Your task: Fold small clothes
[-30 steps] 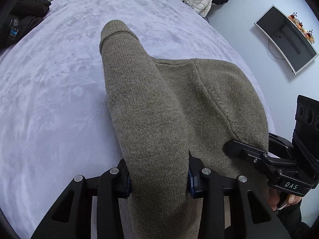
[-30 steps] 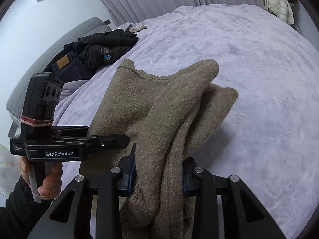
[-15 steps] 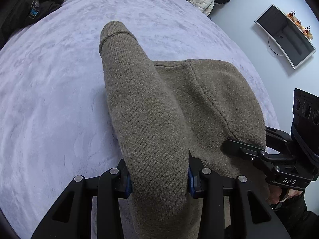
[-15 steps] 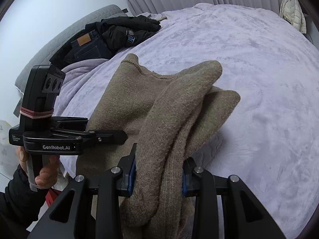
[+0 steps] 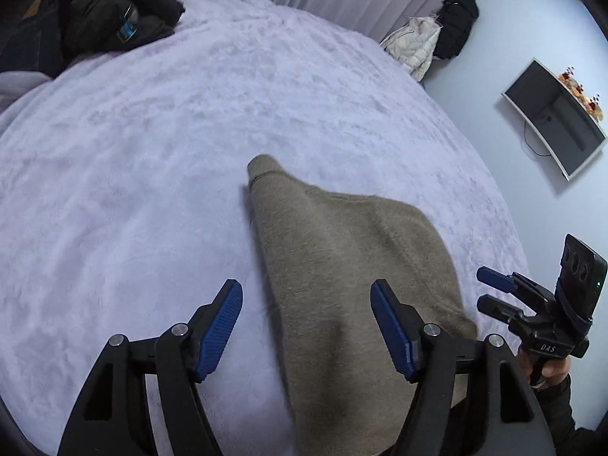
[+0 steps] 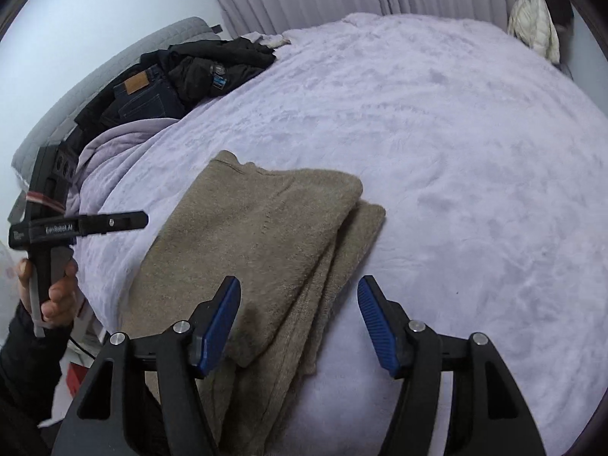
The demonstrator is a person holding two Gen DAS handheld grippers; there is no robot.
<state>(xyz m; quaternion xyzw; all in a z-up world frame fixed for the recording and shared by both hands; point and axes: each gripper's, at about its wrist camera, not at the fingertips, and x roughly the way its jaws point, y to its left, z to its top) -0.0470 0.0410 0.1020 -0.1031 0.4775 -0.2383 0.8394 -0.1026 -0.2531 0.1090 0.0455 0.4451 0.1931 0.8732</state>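
Sweater [image 6: 262, 243], olive-brown knit, lies folded on the lavender bed cover [image 6: 437, 152], near the bed's close edge, a sleeve layered along its right side. Left gripper [image 5: 307, 326] has just been opening and its blue pads stand apart, clear of the knit that runs between them. Right gripper [image 6: 298, 323] has just been opening too, jaws spread above the sweater's right edge. Blur in the left view may hide how flat the fabric sits. Dark clothes [image 6: 182, 76] are piled by the headboard.
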